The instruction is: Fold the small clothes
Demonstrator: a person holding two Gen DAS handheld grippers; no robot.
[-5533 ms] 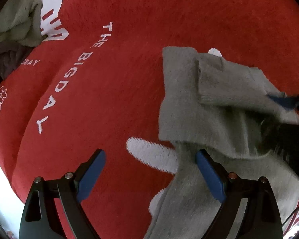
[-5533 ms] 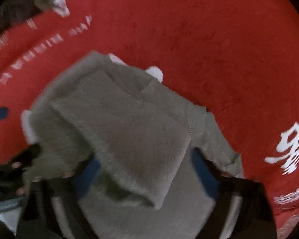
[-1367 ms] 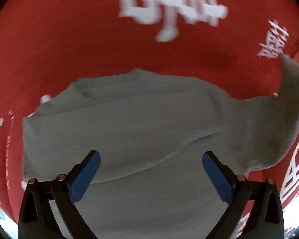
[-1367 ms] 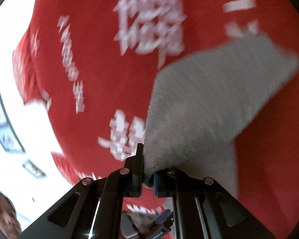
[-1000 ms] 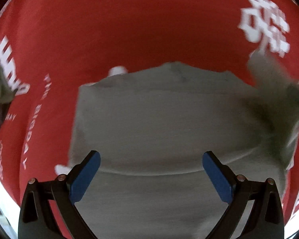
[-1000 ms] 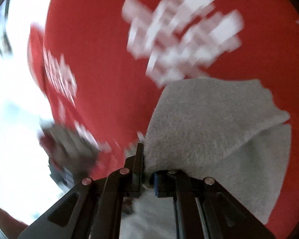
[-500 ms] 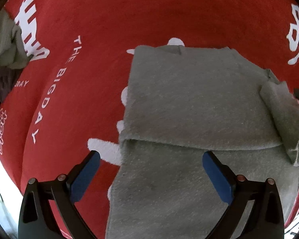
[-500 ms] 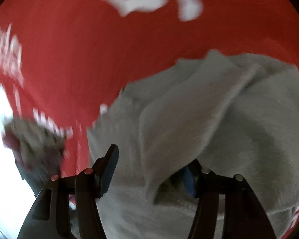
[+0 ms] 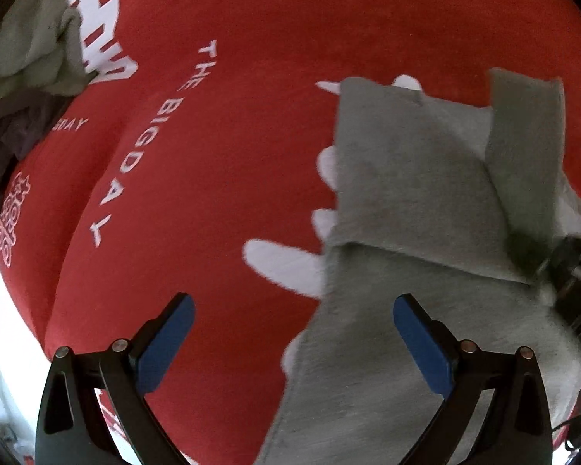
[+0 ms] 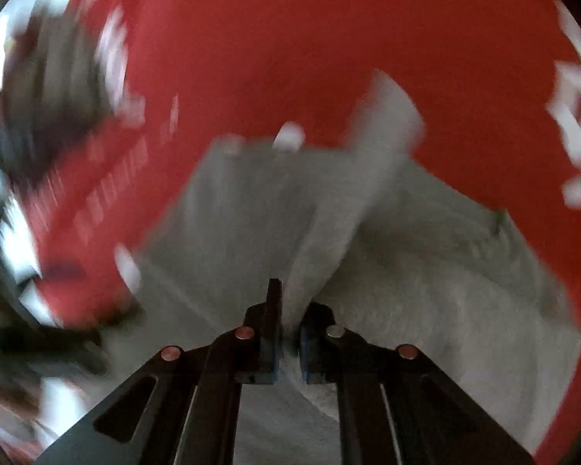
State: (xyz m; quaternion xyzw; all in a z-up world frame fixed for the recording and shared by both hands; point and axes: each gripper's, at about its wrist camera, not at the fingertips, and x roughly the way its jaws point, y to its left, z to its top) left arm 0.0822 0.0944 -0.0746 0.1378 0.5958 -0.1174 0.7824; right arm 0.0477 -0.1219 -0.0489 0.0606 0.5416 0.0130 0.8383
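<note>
A small grey fleece garment (image 9: 406,193) lies partly folded on the red cloth (image 9: 251,58), at the right of the left wrist view. My left gripper (image 9: 292,306) hangs open above its left edge; its right finger is over the grey fabric and its left finger over red cloth. Nothing is between the pads. My right gripper (image 10: 288,310) is closing its jaws on the garment's sleeve (image 10: 368,162), a grey strip that runs from between the pads up across the body (image 10: 445,290). That gripper shows as a dark shape (image 9: 569,263) at the garment's right side.
A heap of other clothes, pale green (image 9: 27,58) and dark (image 9: 4,135), lies at the far left of the red cloth. White lettering (image 9: 166,116) is printed on the cloth. The cloth's edge drops off to a bright floor (image 9: 4,310) at the lower left.
The right gripper let go of the sleeve, stood open over the garment, and has closed again on a sleeve fold. The left gripper slid left, so the garment now sits further right.
</note>
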